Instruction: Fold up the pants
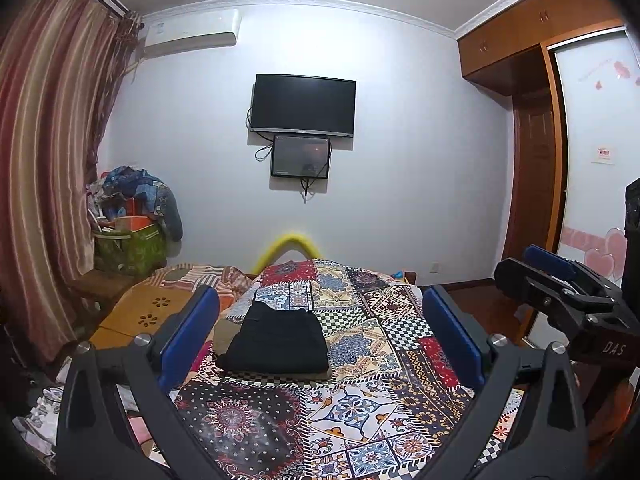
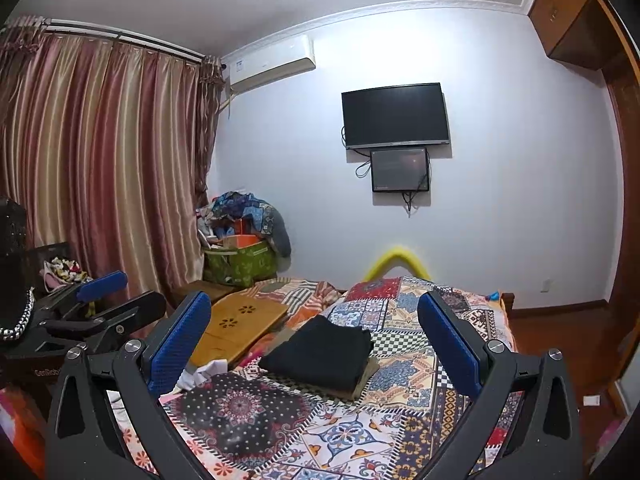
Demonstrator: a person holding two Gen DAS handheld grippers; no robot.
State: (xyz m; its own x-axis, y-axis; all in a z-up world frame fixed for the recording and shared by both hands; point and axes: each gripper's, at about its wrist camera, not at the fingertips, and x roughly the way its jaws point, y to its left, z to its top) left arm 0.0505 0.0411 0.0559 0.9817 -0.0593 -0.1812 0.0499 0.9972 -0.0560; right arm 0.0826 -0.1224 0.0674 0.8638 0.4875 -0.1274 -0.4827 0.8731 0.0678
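Black pants (image 1: 276, 340) lie folded into a compact rectangle on the patterned bedspread (image 1: 360, 408). In the right wrist view the black pants (image 2: 320, 350) rest on top of a folded khaki garment (image 2: 366, 380). My left gripper (image 1: 320, 316) is open, raised above the bed and short of the pants, with nothing between its blue pads (image 1: 188, 332). My right gripper (image 2: 316, 320) is open too, held above the bed with the pants framed between its blue pads (image 2: 180, 344). Each gripper shows in the other's view: the right gripper (image 1: 556, 280) and the left gripper (image 2: 100, 300).
A wooden lap tray (image 2: 236, 324) lies on the bed's left side, with a white cloth (image 2: 200, 374) near it. A pile of bags and clothes (image 2: 244, 240) stands in the corner by the curtains (image 2: 104, 168). A wardrobe (image 1: 532, 160) lines the right wall.
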